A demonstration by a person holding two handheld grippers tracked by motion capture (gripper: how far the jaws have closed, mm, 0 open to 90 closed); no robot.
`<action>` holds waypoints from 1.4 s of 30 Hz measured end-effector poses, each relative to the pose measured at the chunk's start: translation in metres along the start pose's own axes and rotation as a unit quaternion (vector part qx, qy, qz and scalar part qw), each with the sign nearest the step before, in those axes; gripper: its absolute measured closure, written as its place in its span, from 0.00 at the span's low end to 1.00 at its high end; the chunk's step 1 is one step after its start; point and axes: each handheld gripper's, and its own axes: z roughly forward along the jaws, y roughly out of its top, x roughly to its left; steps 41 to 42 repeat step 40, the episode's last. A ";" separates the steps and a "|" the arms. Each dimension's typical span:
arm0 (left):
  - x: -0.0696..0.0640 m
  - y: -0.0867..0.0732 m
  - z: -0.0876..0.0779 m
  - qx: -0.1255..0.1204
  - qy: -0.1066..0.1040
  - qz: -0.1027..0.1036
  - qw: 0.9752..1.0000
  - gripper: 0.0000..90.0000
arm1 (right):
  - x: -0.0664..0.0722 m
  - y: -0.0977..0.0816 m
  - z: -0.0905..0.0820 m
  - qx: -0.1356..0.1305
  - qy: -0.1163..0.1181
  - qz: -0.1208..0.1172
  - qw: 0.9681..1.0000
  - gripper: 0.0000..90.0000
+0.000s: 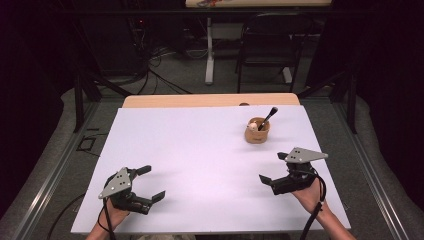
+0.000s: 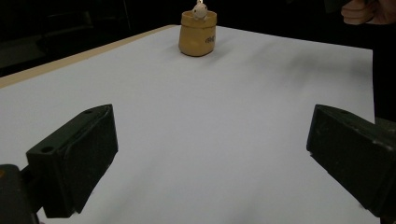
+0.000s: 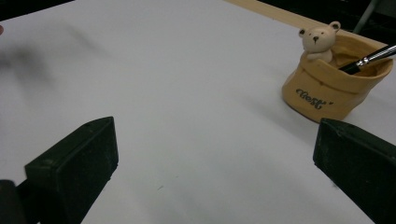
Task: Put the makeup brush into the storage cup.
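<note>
A small tan sack-shaped pot (image 1: 257, 131) with a little bear figure on its rim stands at the back right of the white table top (image 1: 200, 160). A black-handled brush (image 1: 267, 118) leans inside it. My left gripper (image 1: 150, 183) rests near the front left, open and holding nothing. My right gripper (image 1: 274, 167) sits at the front right, a short way in front of the pot, also open with nothing between its jaws. The pot (image 3: 334, 88) is close at the upper right in the right gripper view, with the brush (image 3: 369, 59). The left gripper view has the pot (image 2: 198, 32) far off.
The wooden table edge (image 1: 210, 100) runs behind the white sheet. A black chair (image 1: 270, 45) and a white table leg (image 1: 209, 50) stand beyond on the grey floor, with cables at the back left. Metal rails (image 1: 45, 185) flank the table.
</note>
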 end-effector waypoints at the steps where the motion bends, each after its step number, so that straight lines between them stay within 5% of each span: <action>1: 0.000 0.000 0.000 0.000 0.000 0.000 1.000 0.02 | 0.002 -0.003 0.001 -0.001 0.002 -0.001 1.000 0.00; 13: 0.000 -0.001 0.001 0.002 0.000 -0.003 1.000 0.02 | 0.016 -0.028 0.001 -0.008 0.005 0.008 1.000 0.00; 19: 0.000 -0.001 0.001 0.002 -0.002 -0.002 1.000 0.02 | 0.021 -0.038 -0.001 -0.016 0.015 -0.008 1.000 0.00; 28: 0.000 -0.001 0.001 0.003 -0.003 -0.001 1.000 0.02 | 0.023 -0.043 -0.003 -0.036 0.032 -0.028 0.998 0.00; 42: 0.000 0.000 0.000 0.002 -0.004 0.003 1.000 0.02 | 0.022 -0.044 -0.002 -0.035 0.033 -0.022 0.999 0.00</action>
